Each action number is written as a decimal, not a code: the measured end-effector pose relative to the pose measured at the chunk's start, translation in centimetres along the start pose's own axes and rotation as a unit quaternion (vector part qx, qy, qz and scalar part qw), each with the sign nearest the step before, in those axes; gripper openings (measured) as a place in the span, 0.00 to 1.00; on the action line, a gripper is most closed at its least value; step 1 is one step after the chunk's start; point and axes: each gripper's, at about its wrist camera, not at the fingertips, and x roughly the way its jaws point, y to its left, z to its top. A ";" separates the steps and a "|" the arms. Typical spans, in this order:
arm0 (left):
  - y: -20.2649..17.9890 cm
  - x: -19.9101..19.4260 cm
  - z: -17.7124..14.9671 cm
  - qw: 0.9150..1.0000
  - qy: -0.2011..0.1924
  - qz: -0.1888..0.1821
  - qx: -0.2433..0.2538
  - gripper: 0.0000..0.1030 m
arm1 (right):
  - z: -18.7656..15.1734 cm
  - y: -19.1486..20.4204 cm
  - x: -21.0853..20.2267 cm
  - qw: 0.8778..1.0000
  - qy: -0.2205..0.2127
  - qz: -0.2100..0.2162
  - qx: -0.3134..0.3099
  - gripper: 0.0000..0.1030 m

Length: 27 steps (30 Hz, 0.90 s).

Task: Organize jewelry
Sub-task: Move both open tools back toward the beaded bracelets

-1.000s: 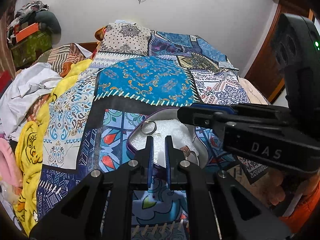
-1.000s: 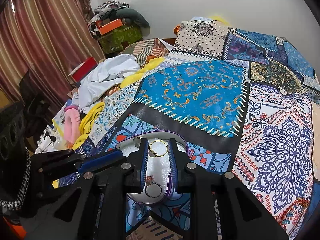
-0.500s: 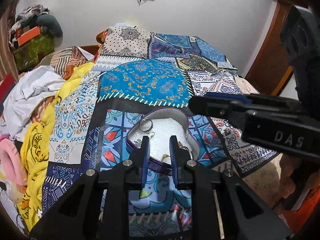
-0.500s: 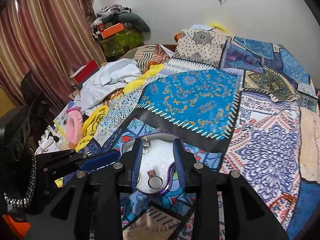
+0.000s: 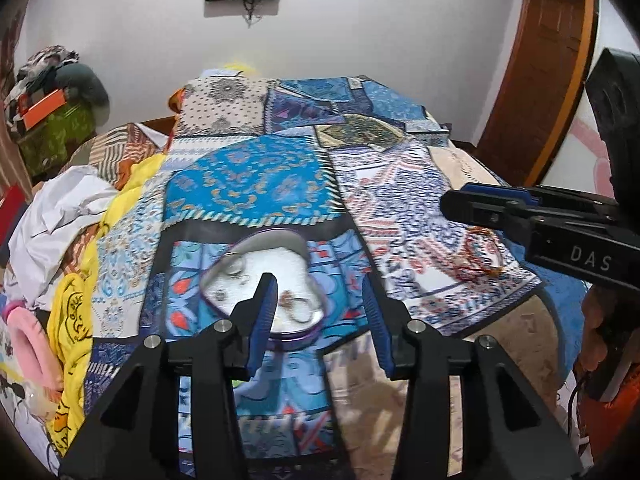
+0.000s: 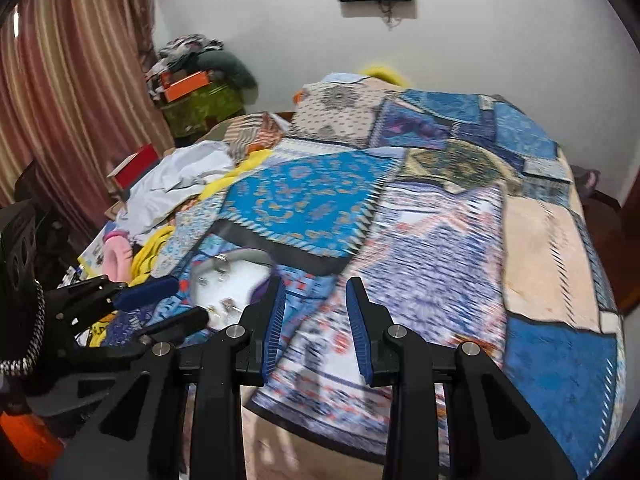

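Observation:
A purple heart-shaped jewelry box (image 5: 260,268) with a white lining lies on the patchwork bedspread and holds several rings (image 5: 234,266) and small pieces (image 5: 298,304). It shows blurred in the right wrist view (image 6: 228,280). My left gripper (image 5: 320,312) is open and empty, just above the near right side of the box. My right gripper (image 6: 316,316) is open and empty, to the right of the box; its arm (image 5: 540,220) shows in the left wrist view. A red and gold beaded bracelet (image 5: 480,256) lies on the bedspread under that arm.
The bedspread (image 5: 256,184) covers the bed. Loose clothes (image 5: 60,216), a yellow cloth (image 5: 76,308) and a pink slipper (image 5: 28,336) lie along the left. A green box (image 6: 200,108) stands by the striped curtain (image 6: 60,120). A wooden door (image 5: 548,60) is at the right.
Both grippers have opened wide and pulled back and up from the jewelry box. The right gripper has swung to the right, away from the box.

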 end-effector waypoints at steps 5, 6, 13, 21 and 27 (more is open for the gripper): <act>-2.6 0.9 0.8 1.000 0.007 -0.016 0.016 0.42 | -1.2 -3.5 -2.0 0.999 -0.007 -0.031 0.030 0.28; -3.0 1.0 1.0 1.000 0.007 -0.020 0.018 0.42 | -1.4 -4.0 -2.3 0.999 -0.007 -0.036 0.035 0.28; -6.5 2.5 1.8 0.998 0.016 -0.057 0.036 0.46 | -3.3 -8.3 -4.2 0.995 -0.008 -0.066 0.079 0.28; -8.4 6.0 0.6 0.994 0.063 -0.074 0.045 0.46 | -5.6 -9.7 -4.1 0.993 0.015 -0.074 0.090 0.28; -8.9 7.5 1.1 0.993 0.073 -0.082 0.042 0.34 | -6.6 -10.2 -3.5 0.993 0.028 -0.070 0.094 0.28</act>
